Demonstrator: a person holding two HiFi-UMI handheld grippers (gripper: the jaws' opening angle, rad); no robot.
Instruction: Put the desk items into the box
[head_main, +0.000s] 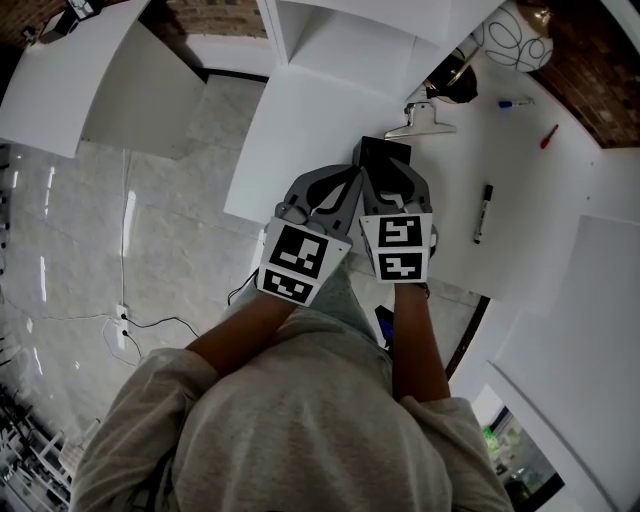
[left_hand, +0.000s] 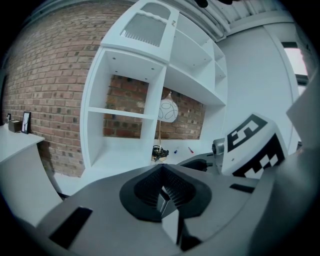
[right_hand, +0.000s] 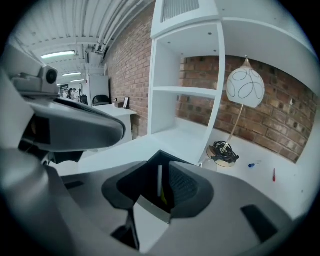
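L gripper (left_hand: 161, 172) jaws pressed together, nothing btwn. R gripper (right_hand: 161, 172) jaws a narrow slit apart, no item clearly pinched. Black box (head_main: 386, 153) just ahead of both jaw tips, by table (head_main: 530, 190) front edge, partly hidden by grippers. Metal clip hanger (head_main: 420, 122) just beyond box. Black marker (head_main: 482, 212) to R near front edge. Red pen (head_main: 548, 137) & small blue item (head_main: 515, 102) toward far R corner. Globe lamp (head_main: 512, 40) w/ coiled cable (head_main: 455, 85) at back edge. Bare white top L of box. White shelving (left_hand: 125, 115), brick wall (left_hand: 50, 75), pale marbled floor (head_main: 150, 230).
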